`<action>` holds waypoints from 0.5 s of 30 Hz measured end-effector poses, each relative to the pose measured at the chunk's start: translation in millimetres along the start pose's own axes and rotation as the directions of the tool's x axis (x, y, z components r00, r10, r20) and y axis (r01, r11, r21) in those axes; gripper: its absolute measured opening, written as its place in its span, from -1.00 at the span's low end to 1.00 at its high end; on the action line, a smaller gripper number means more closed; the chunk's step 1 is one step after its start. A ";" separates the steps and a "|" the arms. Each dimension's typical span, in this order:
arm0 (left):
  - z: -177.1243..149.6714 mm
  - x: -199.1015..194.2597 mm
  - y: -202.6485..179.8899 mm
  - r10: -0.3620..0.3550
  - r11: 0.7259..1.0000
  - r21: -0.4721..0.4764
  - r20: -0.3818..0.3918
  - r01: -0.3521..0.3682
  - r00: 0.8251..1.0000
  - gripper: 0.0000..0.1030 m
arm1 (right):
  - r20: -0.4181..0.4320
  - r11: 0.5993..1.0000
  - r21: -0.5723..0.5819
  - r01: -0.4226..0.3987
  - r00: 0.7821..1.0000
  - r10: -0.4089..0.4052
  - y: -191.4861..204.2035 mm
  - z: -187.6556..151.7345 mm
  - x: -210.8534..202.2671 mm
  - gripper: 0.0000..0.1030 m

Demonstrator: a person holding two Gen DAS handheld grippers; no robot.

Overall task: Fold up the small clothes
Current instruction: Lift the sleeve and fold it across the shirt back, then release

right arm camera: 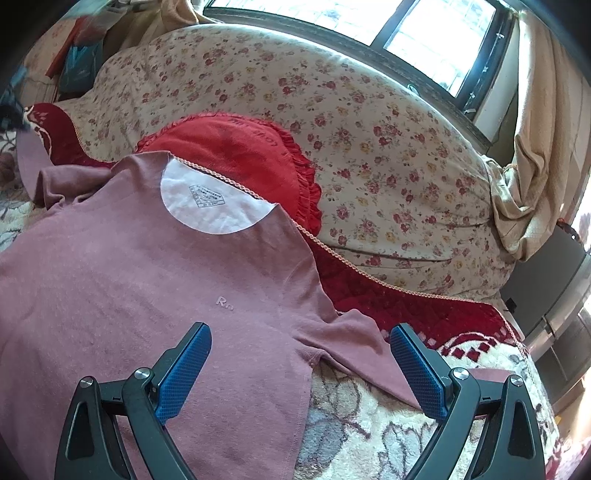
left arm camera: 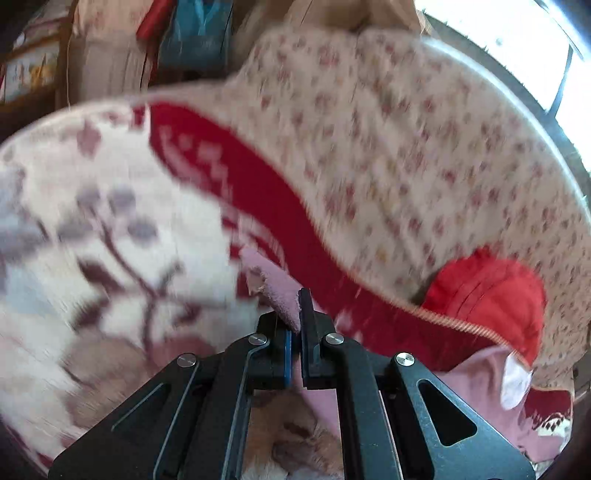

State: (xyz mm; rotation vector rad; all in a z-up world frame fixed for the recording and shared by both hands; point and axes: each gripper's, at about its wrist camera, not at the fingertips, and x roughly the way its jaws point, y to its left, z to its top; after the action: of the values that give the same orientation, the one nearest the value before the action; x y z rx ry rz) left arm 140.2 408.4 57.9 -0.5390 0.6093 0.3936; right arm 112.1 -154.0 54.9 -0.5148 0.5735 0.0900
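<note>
A small dusty-pink T-shirt (right arm camera: 147,280) lies flat on a patterned blanket, its white inner neck label (right arm camera: 207,206) facing up. My right gripper (right arm camera: 299,330) hovers open just above the shirt's right armpit; one blue pad is over the body, the other beside the short sleeve (right arm camera: 362,343). The left wrist view is motion-blurred. There my left gripper (left arm camera: 295,306) is shut on a fold of the pink shirt fabric (left arm camera: 273,284), which sticks out beyond the fingertips. More of the shirt (left arm camera: 476,373) shows at the lower right.
A red frilled cushion (right arm camera: 240,147) lies behind the shirt's collar. A bulky floral quilt (right arm camera: 369,147) fills the back, below a bright window (right arm camera: 424,29) with a beige curtain (right arm camera: 543,147). The cream-and-red flowered blanket (right arm camera: 369,424) covers the surface. Bags and boxes (right arm camera: 81,62) stand far left.
</note>
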 end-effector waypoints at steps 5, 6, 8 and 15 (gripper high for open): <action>20.8 -32.1 -7.4 -0.003 1.000 0.001 0.092 0.003 0.996 -0.96 | 0.006 0.999 0.035 -0.003 1.000 0.003 -7.5 -0.2 -3.4 0.88; 23.1 -37.3 -8.6 -0.005 1.000 -0.004 0.112 0.006 0.994 -0.97 | 0.006 0.999 0.047 -0.007 1.000 0.007 -9.8 -0.5 -4.1 0.88; 26.6 -49.2 -11.7 -0.010 1.000 -0.020 0.145 0.013 0.989 -0.96 | 0.003 0.997 0.079 -0.015 1.000 0.015 -15.6 -1.0 -4.7 0.88; 21.4 -87.4 -41.1 -0.139 0.990 -0.014 0.187 0.144 0.973 -0.97 | -0.022 0.976 0.214 -0.028 0.999 0.033 -41.4 -4.4 -5.0 0.88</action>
State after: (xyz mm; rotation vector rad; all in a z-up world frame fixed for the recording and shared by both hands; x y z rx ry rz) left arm 103.8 371.8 142.3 -0.5610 0.3837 0.3135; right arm 114.9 -191.8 72.7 -0.2983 0.6080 0.0502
